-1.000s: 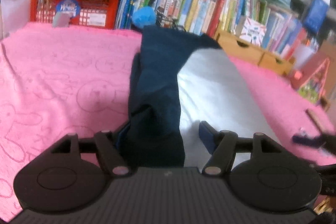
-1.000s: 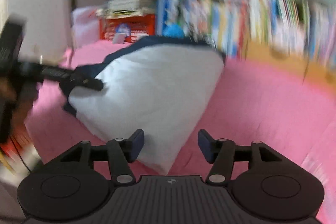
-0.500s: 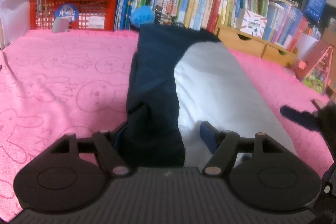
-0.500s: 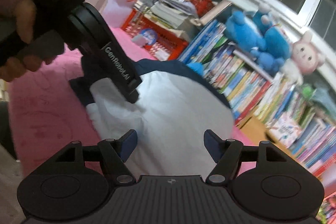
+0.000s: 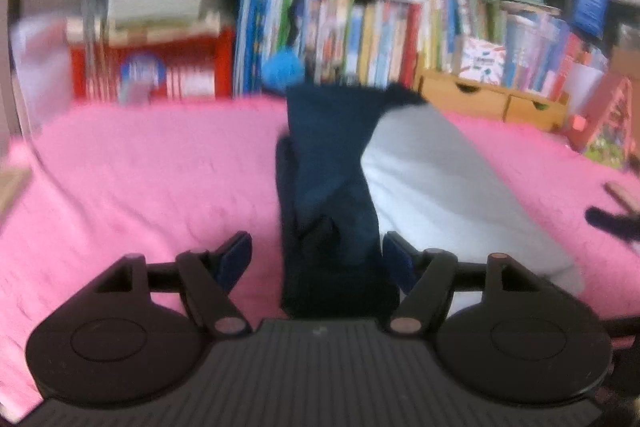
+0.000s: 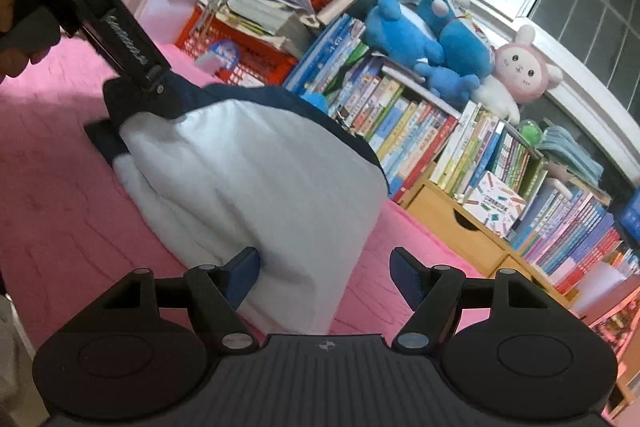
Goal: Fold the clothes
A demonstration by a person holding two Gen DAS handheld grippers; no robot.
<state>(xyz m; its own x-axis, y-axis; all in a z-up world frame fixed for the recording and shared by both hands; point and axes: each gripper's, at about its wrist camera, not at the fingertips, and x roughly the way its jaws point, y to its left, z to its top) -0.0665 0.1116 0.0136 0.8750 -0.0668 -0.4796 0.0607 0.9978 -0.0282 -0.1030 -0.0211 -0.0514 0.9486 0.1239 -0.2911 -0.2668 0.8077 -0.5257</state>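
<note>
Both grippers — left (image 5: 316, 259), right (image 6: 324, 277) — agape over garment (image 6: 256, 183); pink blanket (image 5: 140, 167), bookshelf (image 6: 460, 147) behind.

My garment (image 5: 436, 183) lies folded lengthwise on the pink blanket (image 5: 140, 179): pale grey-white body on the right, navy sleeve (image 5: 332, 187) doubled along its left, running from near to far.

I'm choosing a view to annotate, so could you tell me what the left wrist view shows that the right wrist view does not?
Left wrist only: the garment's navy sleeve running between the open left gripper.
Right wrist only: the hand holding the left gripper, window panes, the open right gripper.
Both: the white-and-navy garment, pink blanket, bookshelf, plush toys.
</note>
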